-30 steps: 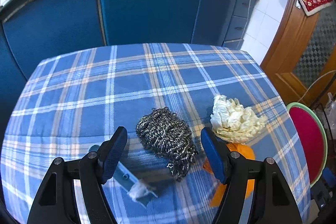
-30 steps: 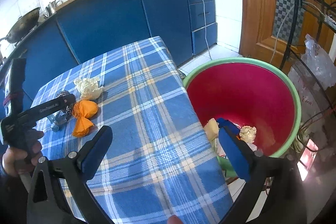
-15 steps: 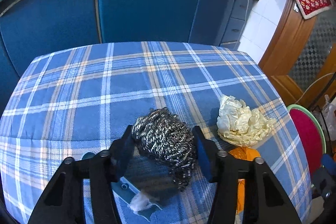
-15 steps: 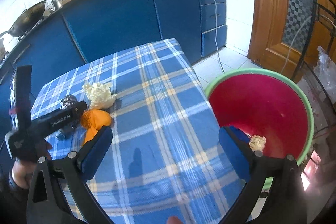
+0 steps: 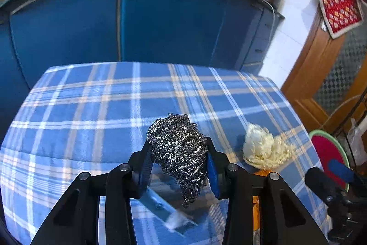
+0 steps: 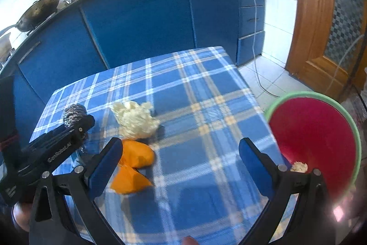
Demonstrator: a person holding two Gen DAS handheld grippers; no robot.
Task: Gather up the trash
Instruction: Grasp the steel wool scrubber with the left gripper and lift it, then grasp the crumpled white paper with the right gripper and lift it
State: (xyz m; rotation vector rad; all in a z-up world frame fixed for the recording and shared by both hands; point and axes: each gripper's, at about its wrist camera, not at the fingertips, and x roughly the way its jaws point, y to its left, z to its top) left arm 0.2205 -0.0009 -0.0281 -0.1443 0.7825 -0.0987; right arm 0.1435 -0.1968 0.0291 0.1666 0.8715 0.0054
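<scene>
Between left tongs (image 5: pixel 179 164): steel scourer (image 5: pixel 177 148).

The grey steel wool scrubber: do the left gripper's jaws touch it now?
Touching. In the left wrist view the left gripper has both blue jaws pressed against the sides of the grey steel wool scrubber, with no gap.

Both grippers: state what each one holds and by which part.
The left gripper pinches the steel wool scourer across its lower middle, between both fingers. The right gripper is open and holds nothing.
</scene>
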